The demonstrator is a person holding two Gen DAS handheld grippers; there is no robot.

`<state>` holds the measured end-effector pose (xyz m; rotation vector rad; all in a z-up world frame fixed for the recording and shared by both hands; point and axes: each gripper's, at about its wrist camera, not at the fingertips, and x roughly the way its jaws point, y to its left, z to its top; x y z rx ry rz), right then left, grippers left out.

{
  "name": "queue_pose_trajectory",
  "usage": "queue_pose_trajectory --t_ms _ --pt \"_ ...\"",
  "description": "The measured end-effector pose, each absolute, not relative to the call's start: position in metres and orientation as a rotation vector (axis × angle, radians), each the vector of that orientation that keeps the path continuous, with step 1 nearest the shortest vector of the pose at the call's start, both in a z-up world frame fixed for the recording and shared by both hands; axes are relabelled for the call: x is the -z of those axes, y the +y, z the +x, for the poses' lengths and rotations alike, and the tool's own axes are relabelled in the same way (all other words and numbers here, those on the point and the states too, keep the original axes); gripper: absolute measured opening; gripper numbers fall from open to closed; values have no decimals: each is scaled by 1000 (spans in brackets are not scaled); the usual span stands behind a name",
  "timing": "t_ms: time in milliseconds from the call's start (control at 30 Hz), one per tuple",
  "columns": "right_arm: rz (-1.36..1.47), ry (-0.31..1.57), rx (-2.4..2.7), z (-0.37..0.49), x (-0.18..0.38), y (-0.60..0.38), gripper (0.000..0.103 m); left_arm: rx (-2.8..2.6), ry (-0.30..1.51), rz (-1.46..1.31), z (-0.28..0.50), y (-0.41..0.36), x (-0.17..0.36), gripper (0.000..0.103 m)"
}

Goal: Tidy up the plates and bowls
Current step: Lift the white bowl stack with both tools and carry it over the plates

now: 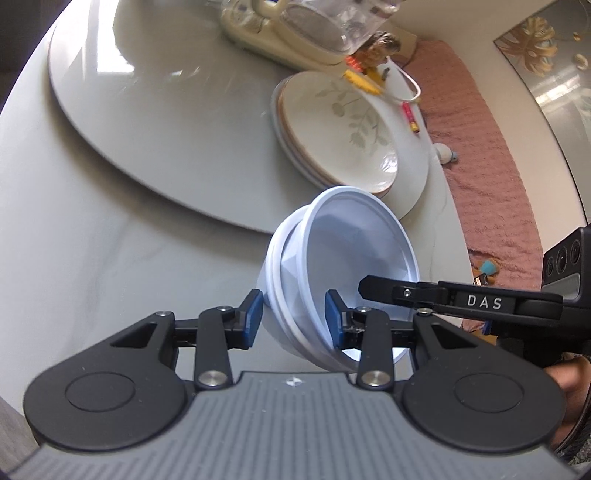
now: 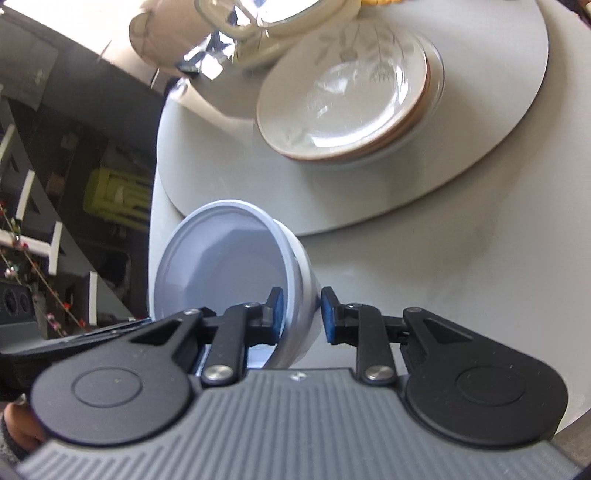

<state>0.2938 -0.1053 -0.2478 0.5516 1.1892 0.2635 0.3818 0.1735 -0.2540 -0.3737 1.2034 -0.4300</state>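
Note:
A stack of white plastic bowls (image 1: 347, 254) is held tilted above the table, mouth facing sideways. My left gripper (image 1: 293, 317) straddles its rim, one blue pad outside and one inside, closed on the wall. My right gripper (image 2: 301, 314) straddles the opposite rim of the same bowls (image 2: 229, 258), one pad inside and one outside; its outer pad stands slightly off the wall. A stack of cream leaf-pattern plates (image 1: 340, 129) lies on the turntable, also in the right wrist view (image 2: 343, 96). The right gripper's finger (image 1: 443, 299) shows in the left wrist view.
A grey round turntable (image 1: 147, 110) sits on the marble table (image 1: 92, 266). Cream dishes and a glass container (image 1: 325, 26) stand at its far side. A white curved vase with small coloured items (image 1: 402, 122) stands beside the plates. A pink sofa (image 1: 491, 166) lies beyond the table edge.

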Motion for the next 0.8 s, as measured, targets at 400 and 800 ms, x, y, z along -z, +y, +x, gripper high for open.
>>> queue_pose_trajectory --t_ms 400,800 --pt "609 1113 -239 304 217 -137 25 457 1134 -342 398 148 203 41" --pt "647 1030 -260 324 188 -189 25 413 1113 -394 420 103 184 42"
